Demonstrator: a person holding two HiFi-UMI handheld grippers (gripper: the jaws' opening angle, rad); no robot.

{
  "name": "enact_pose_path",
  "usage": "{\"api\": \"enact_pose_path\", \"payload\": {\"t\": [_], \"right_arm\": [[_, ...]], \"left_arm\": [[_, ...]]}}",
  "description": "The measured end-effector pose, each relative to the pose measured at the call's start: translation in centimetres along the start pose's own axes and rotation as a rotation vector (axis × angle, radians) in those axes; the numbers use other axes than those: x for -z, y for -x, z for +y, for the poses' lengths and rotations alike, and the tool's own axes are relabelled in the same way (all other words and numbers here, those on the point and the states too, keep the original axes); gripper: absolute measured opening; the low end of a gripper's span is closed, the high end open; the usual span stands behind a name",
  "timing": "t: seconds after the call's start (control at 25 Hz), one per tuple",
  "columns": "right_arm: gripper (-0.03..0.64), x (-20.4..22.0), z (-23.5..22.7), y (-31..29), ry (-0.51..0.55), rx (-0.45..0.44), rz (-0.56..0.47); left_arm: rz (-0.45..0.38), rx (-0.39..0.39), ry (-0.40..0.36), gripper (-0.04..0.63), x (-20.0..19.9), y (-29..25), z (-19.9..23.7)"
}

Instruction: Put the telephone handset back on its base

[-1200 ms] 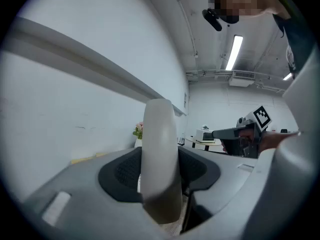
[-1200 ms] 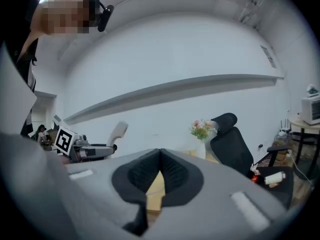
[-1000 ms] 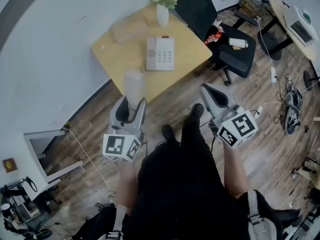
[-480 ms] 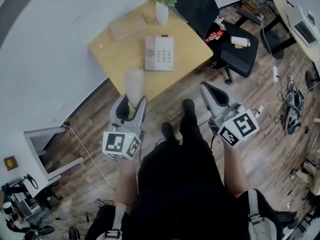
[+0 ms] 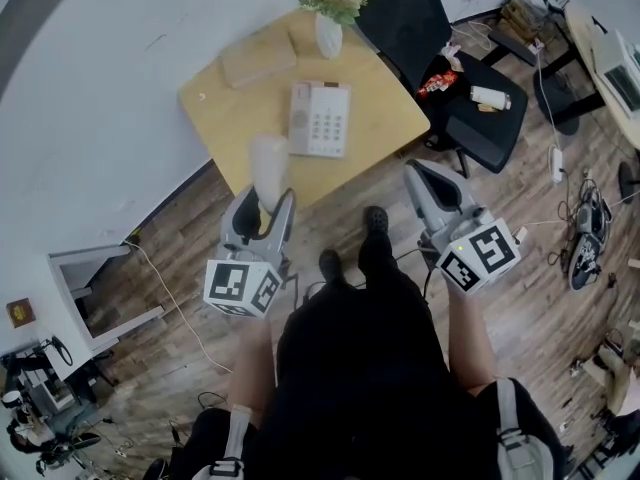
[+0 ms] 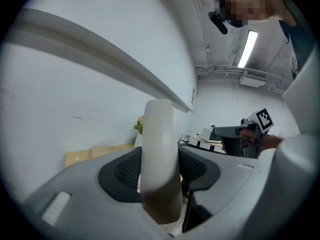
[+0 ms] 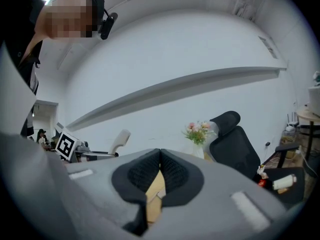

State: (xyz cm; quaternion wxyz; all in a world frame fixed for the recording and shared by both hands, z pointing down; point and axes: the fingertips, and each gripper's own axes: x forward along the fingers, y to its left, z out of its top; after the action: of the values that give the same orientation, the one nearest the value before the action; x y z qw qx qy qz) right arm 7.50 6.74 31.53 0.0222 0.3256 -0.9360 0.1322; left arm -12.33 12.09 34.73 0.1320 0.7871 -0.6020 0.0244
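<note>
**Status.** The handset (image 5: 268, 166) is upright in the left gripper (image 5: 262, 208), off the bench (image 5: 225, 108) and short of its near edge. The base (image 5: 320, 118) lies mid-bench with its cradle side vacant. The left fingers (image 6: 120, 171) clamp only the handset's lower part, and most of its length stands free above. The right gripper (image 5: 418, 176) carries nothing, its fingers (image 7: 175, 171) pressed together.

**Risks (judged).**
1. Low grip w/ long overhang — the handset could pivot or slide in the pads when tilted down toward the cradle.
2. It must go from upright to flat and line up w/ the base's left side. A skewed set-down would leave it riding on the keypad or shove the base, which nothing steadies.
3. The vase (image 5: 327, 30) stands at the far edge behind the base, and an overreach could tip it.

**View differences.**
- Head view: the only one showing base position and the gap to cover.
- Left gripper view: confirms pad contact on both sides of the handset, but the base can't be made out there.
- Right gripper view: shows its own pads closed, plus the handset side-on — approx. vertical.
</note>
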Motion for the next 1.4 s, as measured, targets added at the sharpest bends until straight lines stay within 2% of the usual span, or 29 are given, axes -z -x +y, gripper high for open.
{"api": "enact_pose_path", "payload": {"t": [0.72,1.12,1.4], "right_arm": [[0.003,-1.9,-9.7,-5.3,-0.022,-0.135,0.017],[0.003,-2.2,-14.4,-7.0,-0.031,-0.216,0.041],[0.003,-1.7,-15.4,-8.3,-0.052,-0.245,0.066]], "left_arm": [[0.015,-0.137,0.008,0.221,-1.8,-8.7,-0.3],[0.041,-0.204,0.042,0.221,-1.0,-12.5,-1.8],[0.063,-0.24,0.088,0.221,-0.1,-13.0,-1.1]]}}
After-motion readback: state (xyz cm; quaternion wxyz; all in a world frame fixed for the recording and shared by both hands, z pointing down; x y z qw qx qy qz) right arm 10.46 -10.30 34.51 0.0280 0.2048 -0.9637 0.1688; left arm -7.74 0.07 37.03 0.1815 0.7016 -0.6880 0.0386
